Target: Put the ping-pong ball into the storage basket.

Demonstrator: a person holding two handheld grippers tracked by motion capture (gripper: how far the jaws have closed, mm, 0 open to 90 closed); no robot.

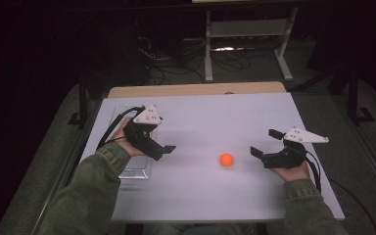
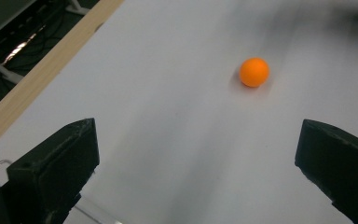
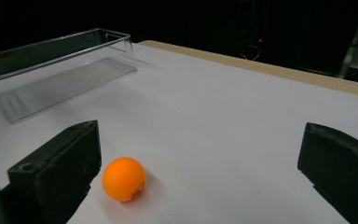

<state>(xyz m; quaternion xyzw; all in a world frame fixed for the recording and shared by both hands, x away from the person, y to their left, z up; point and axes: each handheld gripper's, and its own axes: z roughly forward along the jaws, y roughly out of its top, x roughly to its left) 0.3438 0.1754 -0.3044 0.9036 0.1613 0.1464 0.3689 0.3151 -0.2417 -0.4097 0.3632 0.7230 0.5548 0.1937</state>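
The orange ball (image 1: 226,159) is sitting on the white bench (image 1: 200,117), a little toward 4 o'clock of the bench's middle, between the two tools and much nearer the right one. The right tool (image 1: 264,143) is standing wide, holding nothing, with the ball just beside its left jaw in the right gripper view (image 3: 123,178). The left tool (image 1: 165,149), at 9 o'clock of the ball, is also spread wide and holding nothing, above the clear plastic tray (image 1: 136,172).

The main risk is the ball rolling. If one jaw is touching it before the other, it is likely skidding off toward 9 o'clock or over the bench edge; a hard, fast close could squirt it out.

Being round, the ball has no long axis and is pointing nowhere; small dark print is showing low on it.
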